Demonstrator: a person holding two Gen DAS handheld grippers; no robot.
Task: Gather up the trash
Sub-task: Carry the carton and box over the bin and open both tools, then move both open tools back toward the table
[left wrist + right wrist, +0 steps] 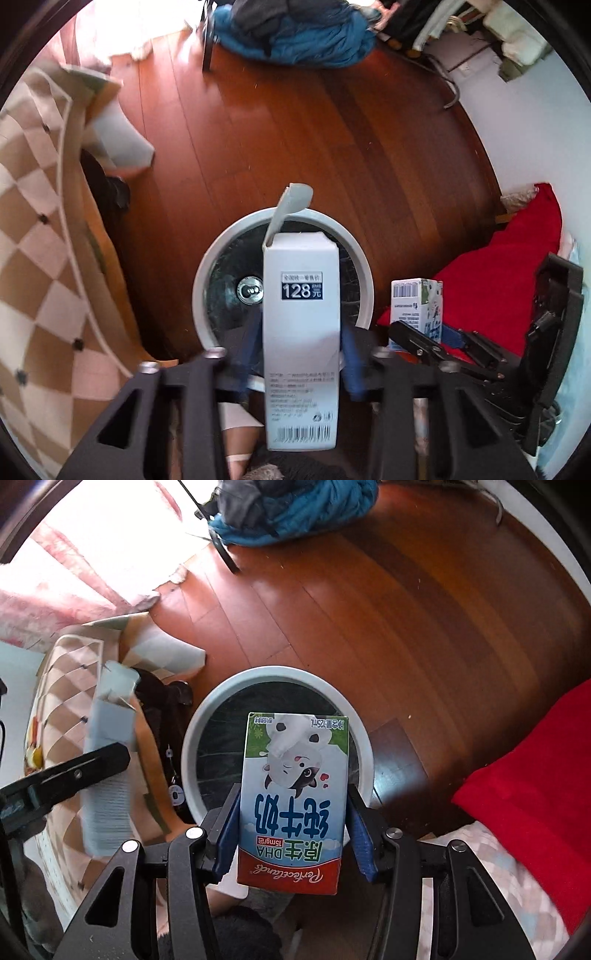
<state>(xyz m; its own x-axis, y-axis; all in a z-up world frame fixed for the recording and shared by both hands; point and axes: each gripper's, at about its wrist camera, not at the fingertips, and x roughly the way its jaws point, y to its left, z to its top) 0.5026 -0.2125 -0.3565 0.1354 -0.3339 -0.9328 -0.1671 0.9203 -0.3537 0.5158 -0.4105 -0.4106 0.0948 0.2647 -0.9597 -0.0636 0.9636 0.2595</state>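
A tall white box (301,295) printed "128", its top flap open, stands upright in my left gripper (301,336), which is shut on it with blue pads on both sides. It hangs over a round grey bin (207,266) lined with a black bag. A drink can (251,290) lies inside. My right gripper (293,808) is shut on a small milk carton (295,775) with a cartoon cow, held upside down above the same bin (207,716). In the left wrist view the carton (417,306) shows to the right of the box; in the right wrist view the box (110,746) shows on the left.
The bin stands on a red-brown wooden floor (314,129). A checkered blanket (37,221) lies on the left, a red cloth (498,277) on the right. A blue jacket (295,40) is heaped by a dark chair leg (208,48) at the back. A white wall (524,129) curves along the right.
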